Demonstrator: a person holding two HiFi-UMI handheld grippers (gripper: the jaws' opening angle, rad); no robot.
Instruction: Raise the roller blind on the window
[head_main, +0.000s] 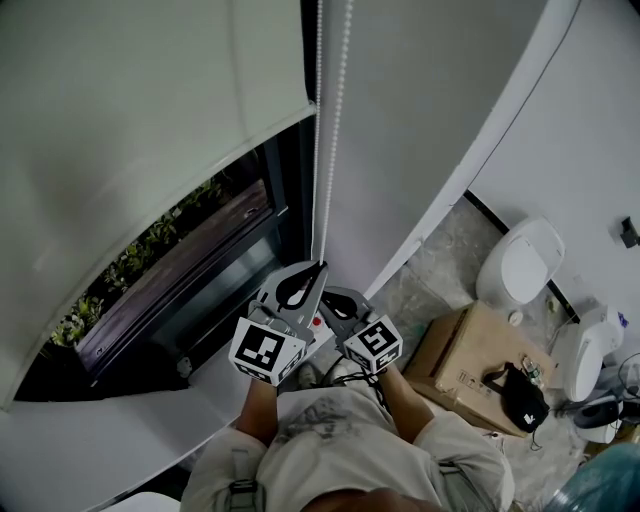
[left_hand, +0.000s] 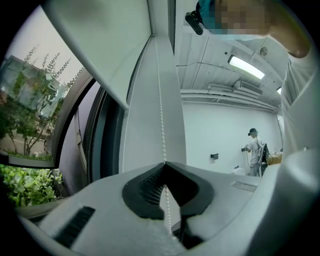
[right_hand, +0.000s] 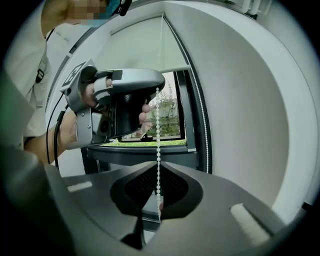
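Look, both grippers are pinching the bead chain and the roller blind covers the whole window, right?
Not quite. The left gripper and the right gripper are both pinching the bead chain, but the roller blind does not cover the whole window. Its lower part is uncovered, with plants showing through, as the head view shows.

Pale marbled floor (head_main: 440, 262), right side: cardboard box (head_main: 465, 350) standing on it, white rounded unit (head_main: 522, 262) near, second white unit (head_main: 585, 355) beside box.
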